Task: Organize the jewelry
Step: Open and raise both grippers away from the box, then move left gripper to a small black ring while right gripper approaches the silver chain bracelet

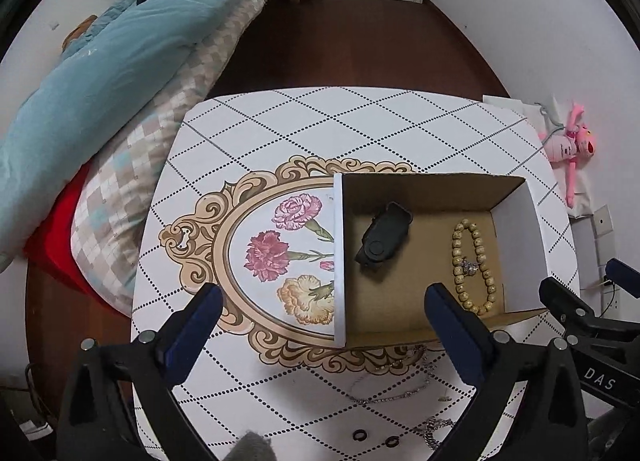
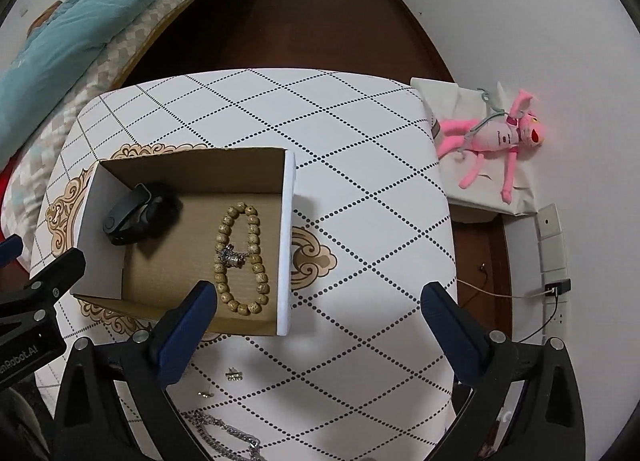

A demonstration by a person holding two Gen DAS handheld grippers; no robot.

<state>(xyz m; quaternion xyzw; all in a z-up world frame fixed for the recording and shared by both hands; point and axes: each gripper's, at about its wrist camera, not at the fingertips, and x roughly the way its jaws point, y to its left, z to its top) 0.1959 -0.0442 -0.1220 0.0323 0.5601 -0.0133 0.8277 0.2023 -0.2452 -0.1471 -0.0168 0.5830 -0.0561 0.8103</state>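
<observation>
An open cardboard box [image 1: 520, 237] [image 2: 286, 245] stands on the patterned table. In it lie a black wristband [image 1: 384, 239] [image 2: 134, 215], a tan bead bracelet [image 1: 474, 265] [image 2: 240, 257] and a small silver piece [image 2: 232, 257]. Thin silver chains [image 1: 396, 393] [image 2: 228, 431], two dark rings [image 1: 376, 437] and small earrings [image 2: 234, 375] lie on the table in front of the box. My left gripper [image 1: 324, 337] is open and empty over the box's near left corner. My right gripper [image 2: 320, 329] is open and empty over the table by the box's right wall.
The table [image 1: 360, 121] [image 2: 360, 141] has a floral oval print. A bed with a blue quilt [image 1: 100, 61] lies to the left. A pink plush toy [image 2: 492, 137] lies on a white bag to the right, near wall sockets [image 2: 552, 237].
</observation>
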